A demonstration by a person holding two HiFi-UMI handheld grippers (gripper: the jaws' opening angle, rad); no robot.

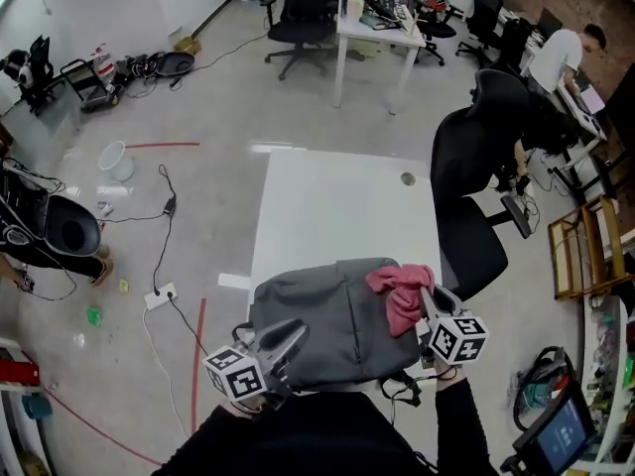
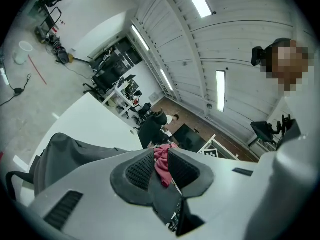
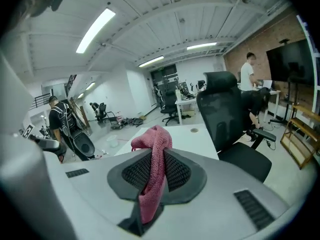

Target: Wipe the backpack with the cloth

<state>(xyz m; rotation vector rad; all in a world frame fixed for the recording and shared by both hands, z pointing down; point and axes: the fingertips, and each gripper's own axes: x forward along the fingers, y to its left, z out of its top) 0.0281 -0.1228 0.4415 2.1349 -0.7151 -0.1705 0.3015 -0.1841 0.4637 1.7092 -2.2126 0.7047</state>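
Observation:
A grey backpack (image 1: 327, 315) lies flat on the near end of the white table (image 1: 337, 196). My right gripper (image 1: 429, 300) is shut on a pink cloth (image 1: 402, 296) that drapes over the backpack's right top corner. In the right gripper view the cloth (image 3: 155, 159) hangs pinched between the dark pads (image 3: 177, 171). My left gripper (image 1: 286, 337) hovers at the backpack's near left part, jaws a little apart with nothing in them. In the left gripper view the backpack (image 2: 70, 154) lies at the left, and the far cloth (image 2: 162, 159) shows through the gap.
A black office chair (image 1: 476, 196) stands close against the table's right side. On the floor at the left are a white bucket (image 1: 116, 161), cables and a power strip (image 1: 159, 296). A person (image 1: 566, 53) works at desks at the back right, and a wooden rack (image 1: 585, 246) stands at the right.

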